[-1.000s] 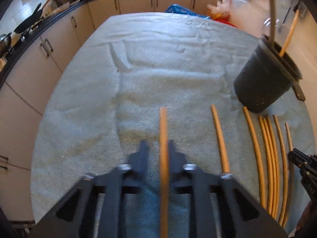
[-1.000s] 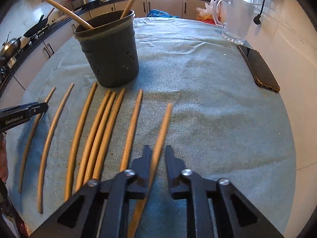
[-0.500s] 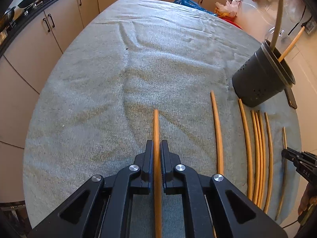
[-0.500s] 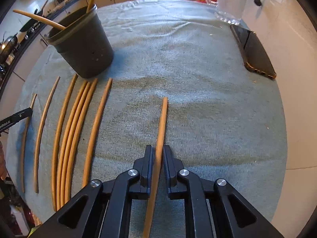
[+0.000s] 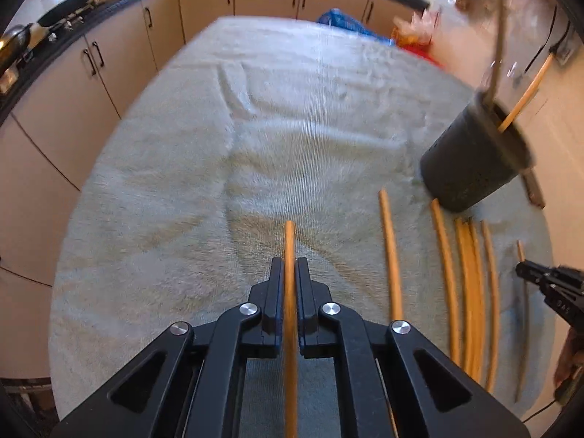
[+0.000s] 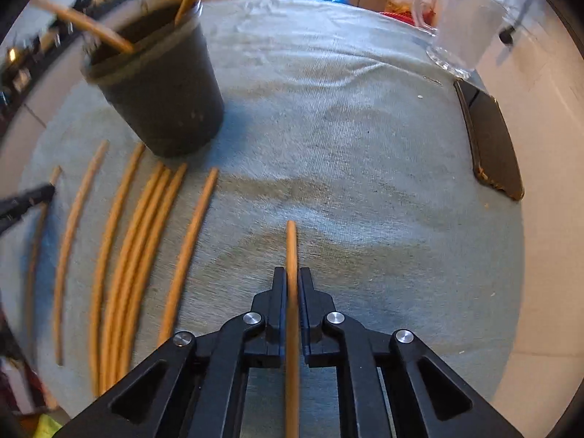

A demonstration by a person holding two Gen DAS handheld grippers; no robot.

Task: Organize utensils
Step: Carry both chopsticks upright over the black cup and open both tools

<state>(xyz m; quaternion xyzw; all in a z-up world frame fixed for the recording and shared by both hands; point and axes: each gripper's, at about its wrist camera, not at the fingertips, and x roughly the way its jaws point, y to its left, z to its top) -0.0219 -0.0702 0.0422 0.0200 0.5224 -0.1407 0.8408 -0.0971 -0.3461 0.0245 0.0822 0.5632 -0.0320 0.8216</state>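
Since a second ago, both wooden sticks are being seen lifted: the right one, then lying loose between parted fingers, has just been closed on, and the left one is being carried a little higher off the towel.

The left gripper point(image 5: 288, 273) is being kept clamped on a stick point(image 5: 289, 244), its fingers point(image 5: 276, 281) pressed against both sides with no gap showing. The right gripper point(image 6: 291, 281) is likewise being held shut on its own stick point(image 6: 291, 248). Each stick is being gripped along the finger line, probably so it can be tipped end-first into the dark cup point(image 6: 160, 87), where two sticks are already being kept upright.

Below the cup, on the grey towel point(image 6: 346, 127), the remaining sticks point(image 6: 146, 237) are being left in a rough row, well apart from the right gripper's stick. Right of the cup, a glass jug point(image 6: 460, 25) and a phone point(image 6: 492, 146) are being left at the towel's far edge.
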